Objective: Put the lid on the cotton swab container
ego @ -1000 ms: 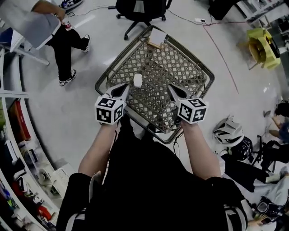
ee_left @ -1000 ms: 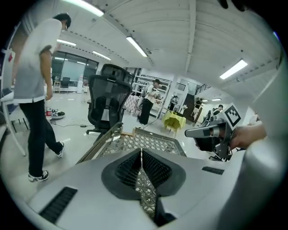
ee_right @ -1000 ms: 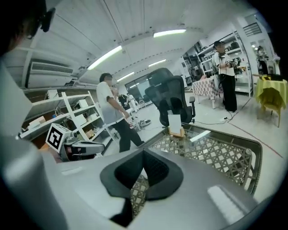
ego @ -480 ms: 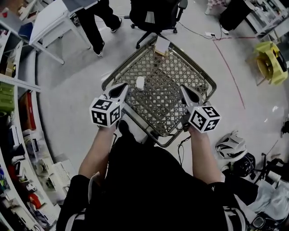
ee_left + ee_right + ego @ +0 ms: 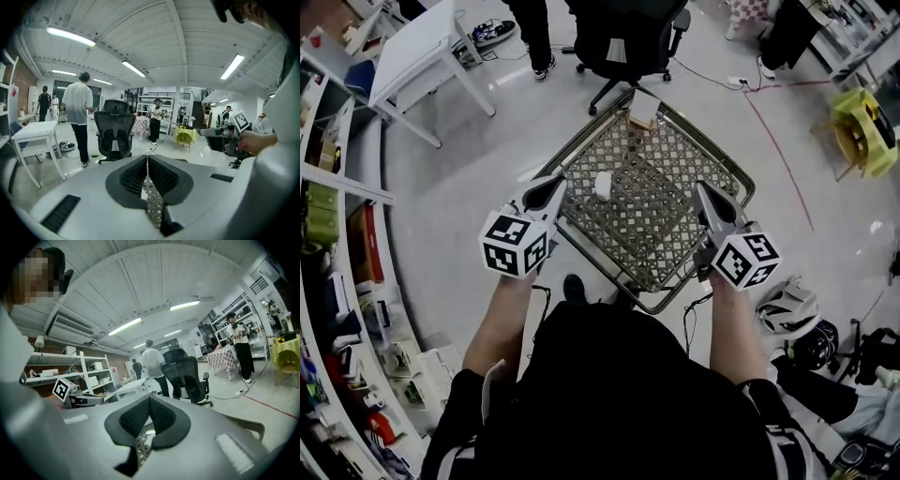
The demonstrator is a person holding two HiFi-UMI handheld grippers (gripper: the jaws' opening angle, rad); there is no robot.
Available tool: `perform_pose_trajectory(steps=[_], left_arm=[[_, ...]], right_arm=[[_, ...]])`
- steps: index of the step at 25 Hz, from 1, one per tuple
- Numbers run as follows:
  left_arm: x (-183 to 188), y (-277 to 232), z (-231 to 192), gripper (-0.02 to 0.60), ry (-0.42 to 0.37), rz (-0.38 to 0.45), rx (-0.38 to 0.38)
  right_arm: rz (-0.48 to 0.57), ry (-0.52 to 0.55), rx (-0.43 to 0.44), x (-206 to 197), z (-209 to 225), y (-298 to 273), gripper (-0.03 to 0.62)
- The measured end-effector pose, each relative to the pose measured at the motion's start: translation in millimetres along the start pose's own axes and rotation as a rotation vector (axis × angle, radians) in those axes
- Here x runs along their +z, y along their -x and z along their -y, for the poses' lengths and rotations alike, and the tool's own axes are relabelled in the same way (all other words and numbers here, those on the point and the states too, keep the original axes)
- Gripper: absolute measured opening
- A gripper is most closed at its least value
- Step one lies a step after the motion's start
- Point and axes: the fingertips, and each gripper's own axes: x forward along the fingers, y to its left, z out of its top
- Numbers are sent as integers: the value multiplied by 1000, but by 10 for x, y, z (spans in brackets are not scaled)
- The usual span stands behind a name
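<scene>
A small white container [image 5: 602,185] stands on the near-left part of a woven lattice table [image 5: 661,230]. At the table's far corner lies a white box-like item [image 5: 643,109]; I cannot tell what it is. My left gripper [image 5: 555,182] hovers at the table's left edge, just left of the white container, its jaws together and empty. My right gripper [image 5: 703,188] hangs over the table's right side, also shut with nothing in it. In the left gripper view the gripper [image 5: 147,161] points out into the room, pads touching; the right gripper [image 5: 149,401] shows the same.
A black office chair [image 5: 623,37] stands just beyond the table. A white desk [image 5: 422,56] is at the far left, with shelving [image 5: 337,234] along the left wall. Helmets [image 5: 787,309] lie on the floor at right, and a yellow stool [image 5: 862,117] stands further off.
Both grippers have drifted slightly apart, the right one moving right and toward me. The head view has shifted, and the person at the upper left has walked farther away.
</scene>
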Motion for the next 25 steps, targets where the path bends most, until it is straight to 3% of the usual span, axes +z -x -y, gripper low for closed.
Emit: perform_pose_trajectory(steps=[14,19,23,25], left_arm=[[383,377,-374,15,-1,115,-3],[459,353,-471,15,4,137,7],[456,299,-630,15,86,155,21],[486,294,-648,15,69,156,40]], right_arm=[[144,102,20,554,-527,-4,8],[155,87,-5,540,-478,55,8],[148,90,-14,515,-529,30,8],[142,98,-21,519,-541,18,8]])
